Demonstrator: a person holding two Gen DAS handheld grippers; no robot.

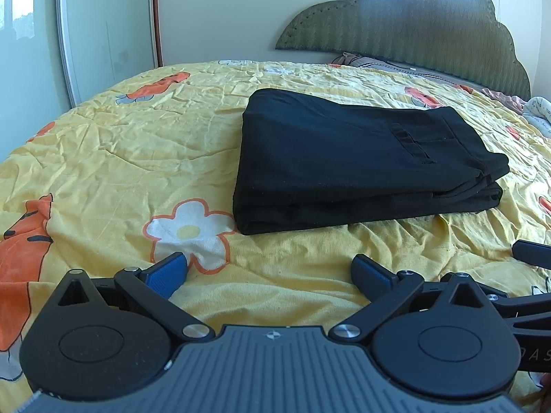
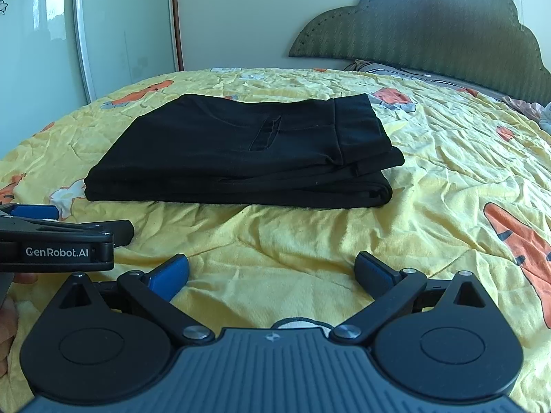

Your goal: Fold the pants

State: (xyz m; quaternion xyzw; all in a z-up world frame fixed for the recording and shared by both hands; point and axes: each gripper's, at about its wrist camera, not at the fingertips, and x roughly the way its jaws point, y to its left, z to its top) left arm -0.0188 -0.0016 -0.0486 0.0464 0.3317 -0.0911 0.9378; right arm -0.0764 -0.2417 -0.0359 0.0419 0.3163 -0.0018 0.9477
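Note:
Black pants [image 1: 358,161] lie folded in a neat layered stack on the yellow bedspread [image 1: 120,158], with a back pocket facing up. They also show in the right wrist view [image 2: 241,151]. My left gripper [image 1: 270,268] is open and empty, low over the bedspread, a short way in front of the stack. My right gripper [image 2: 272,268] is open and empty too, in front of the stack and apart from it. The left gripper [image 2: 55,237] shows at the left edge of the right wrist view. Part of the right gripper's finger [image 1: 532,253] shows at the right edge of the left wrist view.
A green padded headboard [image 1: 413,24] and pillows [image 1: 365,60] stand at the far end of the bed. A wardrobe with sliding doors [image 1: 103,27] runs along the far left side. A crumpled cloth [image 1: 537,113] lies at the bed's right edge.

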